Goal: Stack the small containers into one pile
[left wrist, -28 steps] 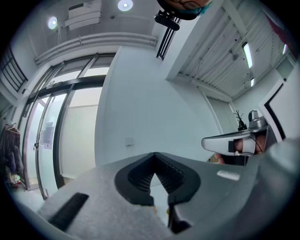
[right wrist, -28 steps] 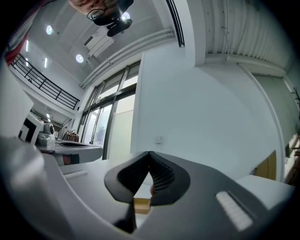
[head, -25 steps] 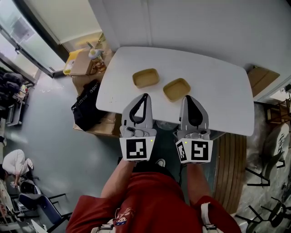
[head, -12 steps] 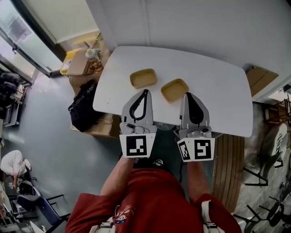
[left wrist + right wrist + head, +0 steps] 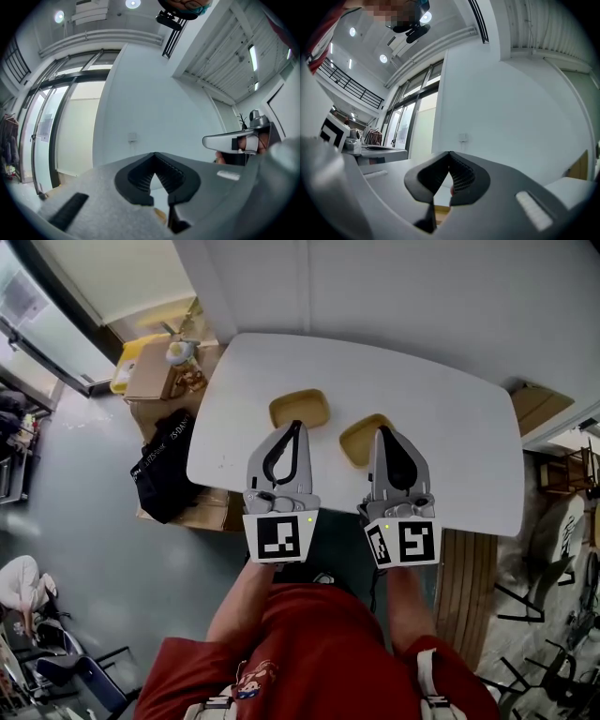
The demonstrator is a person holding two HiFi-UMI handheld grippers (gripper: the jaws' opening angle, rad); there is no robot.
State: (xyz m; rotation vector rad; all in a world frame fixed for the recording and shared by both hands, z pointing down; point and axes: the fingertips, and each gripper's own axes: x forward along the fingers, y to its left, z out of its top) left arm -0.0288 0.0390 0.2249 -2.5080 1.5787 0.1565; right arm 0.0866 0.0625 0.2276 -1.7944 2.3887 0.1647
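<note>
White desk (image 5: pixel 450 427) by a pale wall (image 5: pixel 422 287) holds left container (image 5: pixel 302 409) and right container (image 5: pixel 356 442); black bag (image 5: pixel 161 474) lies left. Left gripper (image 5: pixel 297 425) and right gripper (image 5: pixel 382 431), partly covering the right container: fingers clenched, empty.

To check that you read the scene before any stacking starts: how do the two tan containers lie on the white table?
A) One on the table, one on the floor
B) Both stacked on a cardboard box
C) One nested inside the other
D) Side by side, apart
D: the head view shows the left container and the right container lying separately on the white table, with bare tabletop between them.
</note>
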